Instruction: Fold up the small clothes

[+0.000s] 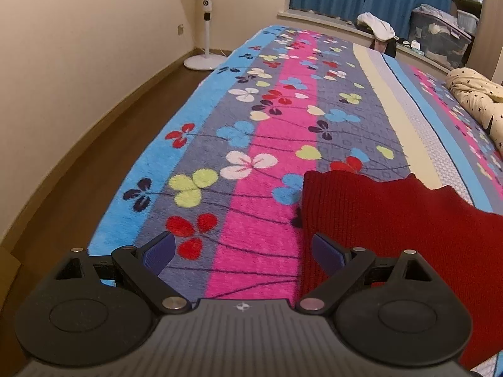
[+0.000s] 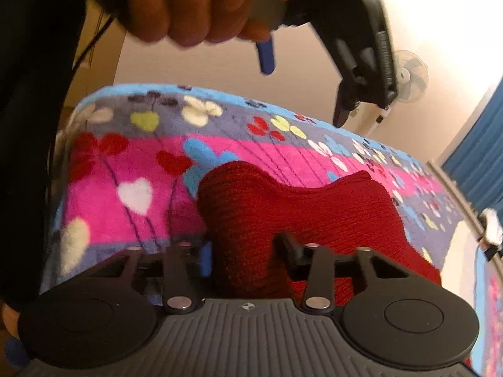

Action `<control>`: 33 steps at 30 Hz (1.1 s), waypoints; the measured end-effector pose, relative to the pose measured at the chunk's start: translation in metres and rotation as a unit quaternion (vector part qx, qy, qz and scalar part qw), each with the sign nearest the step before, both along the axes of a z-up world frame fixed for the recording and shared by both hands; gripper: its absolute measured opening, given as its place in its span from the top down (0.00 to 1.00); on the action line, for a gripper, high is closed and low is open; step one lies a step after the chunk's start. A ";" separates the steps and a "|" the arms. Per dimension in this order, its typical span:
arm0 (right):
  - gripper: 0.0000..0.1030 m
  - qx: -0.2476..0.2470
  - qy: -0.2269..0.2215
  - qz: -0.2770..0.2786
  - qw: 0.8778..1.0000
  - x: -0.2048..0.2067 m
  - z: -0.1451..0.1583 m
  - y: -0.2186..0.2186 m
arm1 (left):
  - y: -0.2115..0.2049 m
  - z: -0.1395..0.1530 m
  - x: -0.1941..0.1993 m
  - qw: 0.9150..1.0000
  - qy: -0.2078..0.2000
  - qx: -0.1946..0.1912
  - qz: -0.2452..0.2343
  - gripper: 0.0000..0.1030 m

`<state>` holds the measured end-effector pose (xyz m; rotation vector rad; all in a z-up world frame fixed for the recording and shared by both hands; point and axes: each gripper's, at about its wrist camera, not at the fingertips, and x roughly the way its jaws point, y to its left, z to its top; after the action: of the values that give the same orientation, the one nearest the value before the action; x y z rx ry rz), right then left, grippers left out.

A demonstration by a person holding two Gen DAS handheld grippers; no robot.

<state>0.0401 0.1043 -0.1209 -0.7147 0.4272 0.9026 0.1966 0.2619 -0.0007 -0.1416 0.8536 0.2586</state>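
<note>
Mid-fold: your right gripper [image 2: 242, 251] pinches the red knit [image 2: 283, 207] on the bed [image 1: 251, 141]; left gripper [image 1: 243, 251] hangs wide (empty). Next, grab the free edge.

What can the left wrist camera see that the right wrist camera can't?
Only the left wrist view shows the wooden floor, the star-patterned cream quilt and the open left gripper from behind. Only the right wrist view shows the person's hand holding that gripper, and the right gripper around a fold of knit. Both show the red knitted garment, flowery striped blanket and white standing fan.
</note>
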 end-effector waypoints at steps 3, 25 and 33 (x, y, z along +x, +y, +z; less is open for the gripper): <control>0.80 0.026 0.015 -0.013 0.999 0.004 0.013 -0.005 | 0.005 -0.003 0.006 0.999 0.006 -0.037 -0.004 0.07; 0.85 0.192 0.029 -0.110 0.975 0.001 0.092 -0.090 | -0.030 -0.067 0.111 0.932 0.105 -0.322 -0.128 0.15; 0.85 0.191 0.042 -0.109 0.975 -0.001 0.089 -0.086 | -0.033 -0.060 0.107 0.938 0.085 -0.298 -0.152 0.72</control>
<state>0.0391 0.0183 -0.0323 -0.2715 0.3845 0.7786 0.3040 0.2289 -0.0607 -0.5548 1.0927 -0.2922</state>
